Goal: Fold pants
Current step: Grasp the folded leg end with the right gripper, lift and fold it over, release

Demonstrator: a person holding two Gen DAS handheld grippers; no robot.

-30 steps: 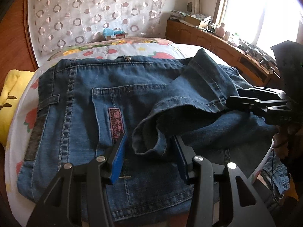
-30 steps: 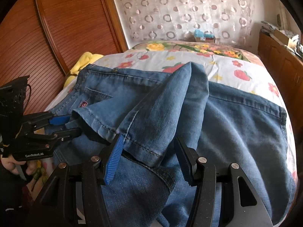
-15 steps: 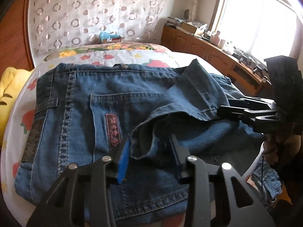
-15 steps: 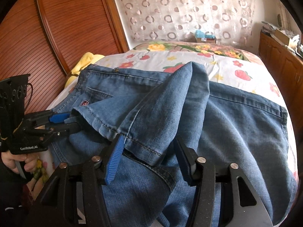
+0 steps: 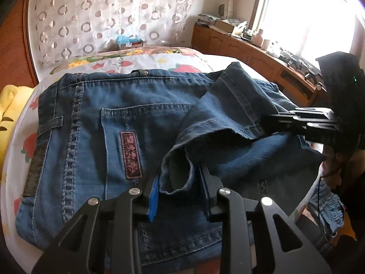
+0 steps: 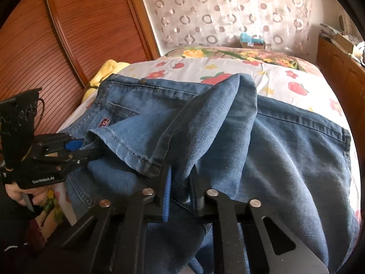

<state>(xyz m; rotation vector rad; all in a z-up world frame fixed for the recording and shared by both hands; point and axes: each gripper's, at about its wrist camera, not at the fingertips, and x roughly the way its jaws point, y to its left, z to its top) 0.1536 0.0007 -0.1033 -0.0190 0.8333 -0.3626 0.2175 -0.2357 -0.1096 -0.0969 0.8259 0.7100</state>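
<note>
Blue denim pants [image 5: 95,123] lie on a bed, back pocket up, with a leg end [image 5: 228,114] folded over the seat. My left gripper [image 5: 179,178] is shut on the hem corner of that leg end. My right gripper [image 6: 181,180] is shut on the other hem corner [image 6: 146,159]. The pants also show in the right wrist view [image 6: 285,155]. Each gripper appears in the other's view, the right one [image 5: 296,123] at the right and the left one [image 6: 68,150] at the left.
The bed has a white sheet with strawberries and flowers [image 6: 296,86]. A yellow plush item [image 5: 9,105] lies at the left edge. A wooden wall panel [image 6: 79,34] stands left. A wooden cabinet [image 5: 251,52] with clutter runs under the window. A tissue box [image 5: 130,41] sits at the headboard.
Both grippers have closed from open onto the hem of the folded leg end. The left wrist view has shifted slightly closer to the hem.
</note>
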